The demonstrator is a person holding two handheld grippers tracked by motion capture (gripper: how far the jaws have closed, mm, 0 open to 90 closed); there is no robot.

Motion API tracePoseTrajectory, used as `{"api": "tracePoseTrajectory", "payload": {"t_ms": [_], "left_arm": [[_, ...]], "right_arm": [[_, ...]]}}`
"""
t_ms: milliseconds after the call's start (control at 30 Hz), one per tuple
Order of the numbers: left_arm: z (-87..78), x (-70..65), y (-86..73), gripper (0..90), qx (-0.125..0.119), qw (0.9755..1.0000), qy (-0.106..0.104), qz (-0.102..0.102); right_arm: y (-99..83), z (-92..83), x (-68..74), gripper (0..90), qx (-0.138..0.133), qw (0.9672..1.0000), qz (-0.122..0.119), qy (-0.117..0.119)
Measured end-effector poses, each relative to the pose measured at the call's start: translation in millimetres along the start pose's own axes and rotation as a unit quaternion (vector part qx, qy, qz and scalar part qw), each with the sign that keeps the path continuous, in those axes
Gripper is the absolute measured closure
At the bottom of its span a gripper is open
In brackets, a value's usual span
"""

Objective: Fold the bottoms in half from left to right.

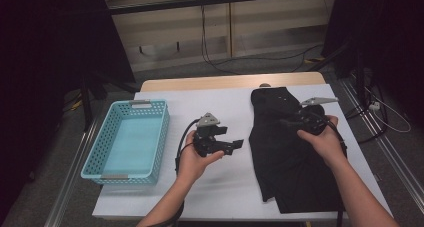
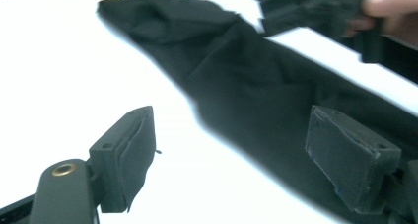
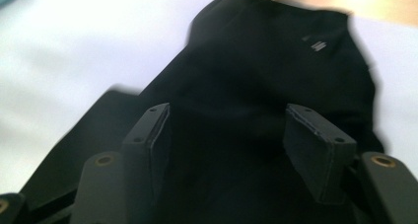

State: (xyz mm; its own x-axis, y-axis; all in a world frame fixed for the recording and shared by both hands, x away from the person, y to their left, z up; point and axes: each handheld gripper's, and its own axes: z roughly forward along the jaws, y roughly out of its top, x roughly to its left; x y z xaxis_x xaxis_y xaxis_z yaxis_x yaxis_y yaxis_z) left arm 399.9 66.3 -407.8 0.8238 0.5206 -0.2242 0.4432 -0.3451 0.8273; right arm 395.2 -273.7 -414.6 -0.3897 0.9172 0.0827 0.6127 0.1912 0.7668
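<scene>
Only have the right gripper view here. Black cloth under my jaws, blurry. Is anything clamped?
Observer: No. The right hand-held gripper is open, pads clear of the black garment lying flat.
Operator: Where's the other one?
Observer: The left hand-held gripper is open too, over the white table cover beside the garment's left edge.
Operator: Any container?
Observer: A light blue basket sits at the table's left, with nothing in it.

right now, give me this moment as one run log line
left tool: open, over bare table beside black garment | right tool: open above garment, nothing gripped | garment: flat on white table | blue basket: empty
</scene>
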Motion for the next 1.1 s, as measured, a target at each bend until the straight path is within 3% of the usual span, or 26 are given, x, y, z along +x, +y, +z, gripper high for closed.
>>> {"api": "tracePoseTrajectory", "payload": {"t_ms": [133, 333, 433, 567, 800, 967, 1100], "left_arm": [[-7.6, 17.0, -12.1, 17.1, 0.018, 0.9996, 0.023, -0.005], [-17.6, 39.0, -30.0, 14.7, 0.032, 0.9979, 0.055, -0.016], [-22.1, 45.6, -35.0, 14.1, 0.038, 0.9974, 0.057, -0.022], [-25.6, 46.9, -38.7, 13.1, 0.043, 0.997, 0.06, -0.02], [-27.4, 47.6, -40.3, 11.7, 0.049, 0.9967, 0.062, -0.017], [-27.3, 47.9, -39.9, 11.1, 0.05, 0.9967, 0.062, -0.018], [-27.9, 48.4, -40.1, 10.9, 0.051, 0.9966, 0.062, -0.018]], "right_arm": [[-14.8, -2.0, 14.8, 31.0, 0.007, 0.9997, -0.023, 0.006], [-38.6, -8.6, 26.4, 29.1, 0.01, 0.9997, -0.017, 0.016], [-45.7, -11.7, 28.2, 28.9, 0.015, 0.9996, -0.021, 0.011], [-52.9, -18.5, 29.9, 28.8, 0.016, 0.9997, -0.014, 0.006], [-63.8, -34.3, 34.6, 34.9, 0.011, 0.9996, -0.024, 0.001], [-72.3, -44.4, 38.8, 42.9, 0.013, 0.9995, -0.03, 0.007], [-78.9, -52.2, 41.4, 55.3, 0.019, 0.9991, -0.036, 0.008]]}}
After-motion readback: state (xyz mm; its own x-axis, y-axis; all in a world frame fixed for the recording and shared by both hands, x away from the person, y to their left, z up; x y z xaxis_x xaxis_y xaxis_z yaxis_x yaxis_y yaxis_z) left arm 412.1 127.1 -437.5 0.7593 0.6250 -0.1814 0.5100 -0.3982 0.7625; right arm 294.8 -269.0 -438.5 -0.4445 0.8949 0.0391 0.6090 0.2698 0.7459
